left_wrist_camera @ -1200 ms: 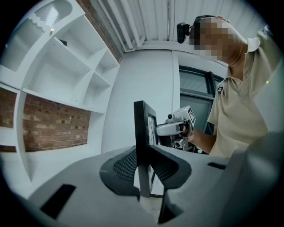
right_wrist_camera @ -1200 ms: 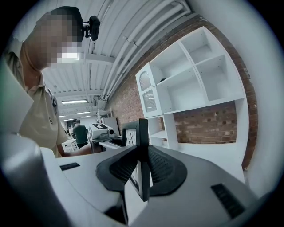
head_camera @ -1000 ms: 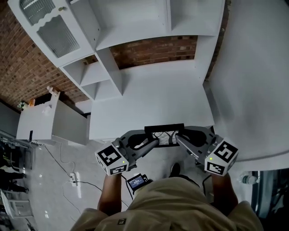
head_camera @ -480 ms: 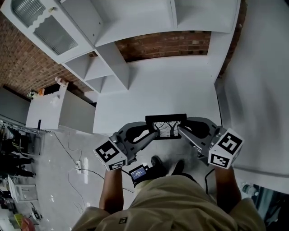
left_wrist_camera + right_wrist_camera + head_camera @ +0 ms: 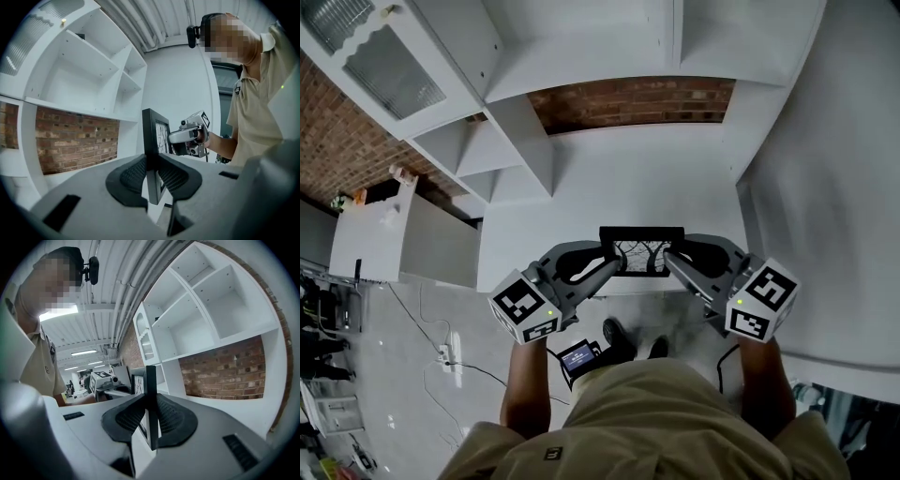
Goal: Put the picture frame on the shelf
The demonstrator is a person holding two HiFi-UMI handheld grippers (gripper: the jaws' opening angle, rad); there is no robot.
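A black picture frame (image 5: 641, 251) with a branch drawing hangs between my two grippers, just over the front edge of the white shelf top (image 5: 619, 178). My left gripper (image 5: 616, 267) is shut on the frame's left edge (image 5: 150, 154). My right gripper (image 5: 667, 265) is shut on its right edge (image 5: 151, 404). In both gripper views the black pads press on the thin frame from both sides. The frame stands upright, its picture side towards the person.
The white shelf unit has open compartments (image 5: 581, 37) above a brick back wall (image 5: 628, 101). A glass-door cabinet (image 5: 384, 66) is at the upper left. A white cabinet (image 5: 403, 244) stands at the left. Cables and a power strip (image 5: 442, 356) lie on the floor.
The view has shifted a little, with the shelf unit sliding in the picture. Both grippers keep the frame between them at the shelf top's front edge.
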